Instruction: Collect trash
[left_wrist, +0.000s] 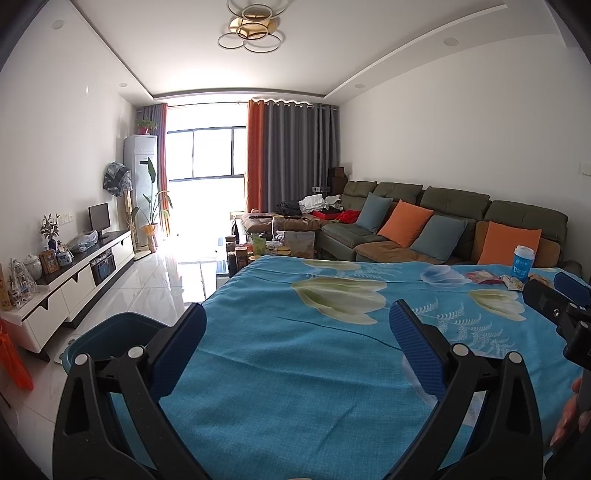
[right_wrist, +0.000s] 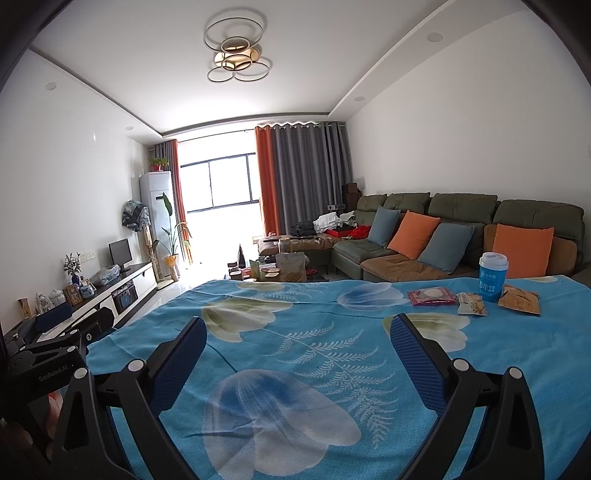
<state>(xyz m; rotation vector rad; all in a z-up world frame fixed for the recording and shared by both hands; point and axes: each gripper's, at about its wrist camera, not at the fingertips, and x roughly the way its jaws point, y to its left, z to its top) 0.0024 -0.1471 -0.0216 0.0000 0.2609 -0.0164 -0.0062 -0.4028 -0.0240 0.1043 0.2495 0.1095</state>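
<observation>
On the table's blue floral cloth (right_wrist: 295, 369), far right corner, the trash lay grouped: a red snack packet (right_wrist: 431, 296), a pale crumpled wrapper (right_wrist: 471, 303) and an orange-brown packet (right_wrist: 519, 300), with a blue lidded cup (right_wrist: 492, 276) standing among them. Your right gripper (right_wrist: 297, 356) hovered above the cloth, well short of them, jaws spread wide and empty. Your left gripper (left_wrist: 297, 341) was likewise wide open, holding nothing. A teal bin (left_wrist: 110, 339) sat beside the table's left edge.

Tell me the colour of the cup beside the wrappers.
Blue with a white lid, cup; clearest in the right wrist view.
</observation>
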